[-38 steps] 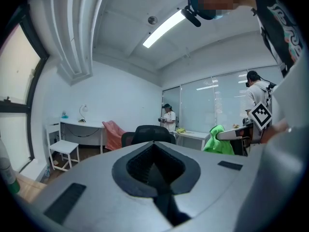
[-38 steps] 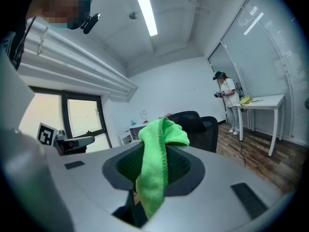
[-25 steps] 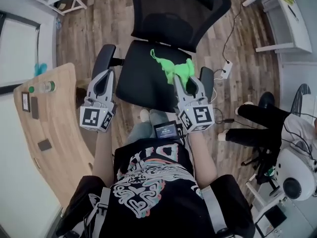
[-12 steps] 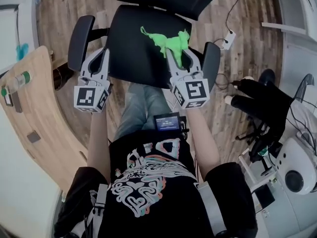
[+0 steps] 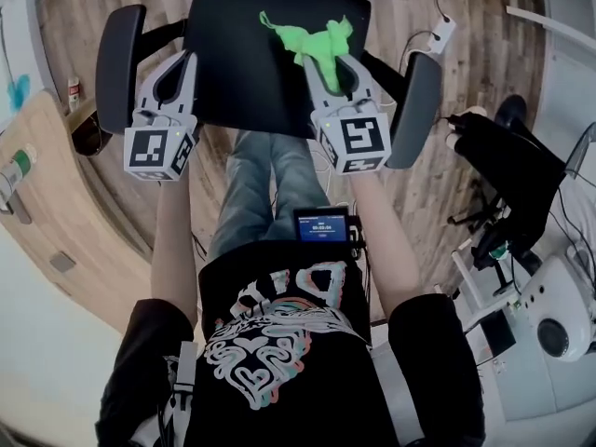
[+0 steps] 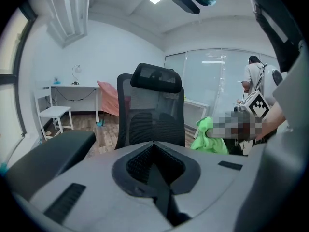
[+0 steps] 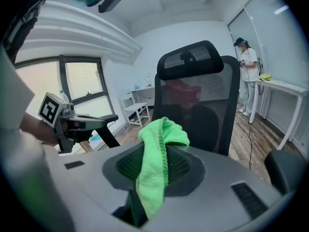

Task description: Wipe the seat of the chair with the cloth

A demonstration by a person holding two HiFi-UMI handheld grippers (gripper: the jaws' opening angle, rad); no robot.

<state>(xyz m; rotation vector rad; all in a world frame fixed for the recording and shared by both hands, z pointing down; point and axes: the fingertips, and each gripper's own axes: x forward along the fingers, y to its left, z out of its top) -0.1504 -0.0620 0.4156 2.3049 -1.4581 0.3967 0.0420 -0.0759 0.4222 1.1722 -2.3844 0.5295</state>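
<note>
The step in hand looks like the start of the wipe: the cloth is being brought to the seat, and no stroke shows yet. The right gripper (image 5: 328,63) has its jaws closed on the cloth (image 5: 307,37), a bright green, fluffy rag with a stitched hem. It bunches up out of the jaws and flops over in a loose fold. It hangs over the right half of the black seat (image 5: 242,73), about midway between the front and back edges. I cannot tell whether it touches the padding.

The left gripper (image 5: 180,63) sits over the seat's left edge, just inside the left armrest (image 5: 119,63), with its jaws together and nothing between them.

Next, I judge, the rag must be pressed flat on the seat and dragged across toward the left edge. Since only a corner is pinched, the loose part may roll up.
</note>
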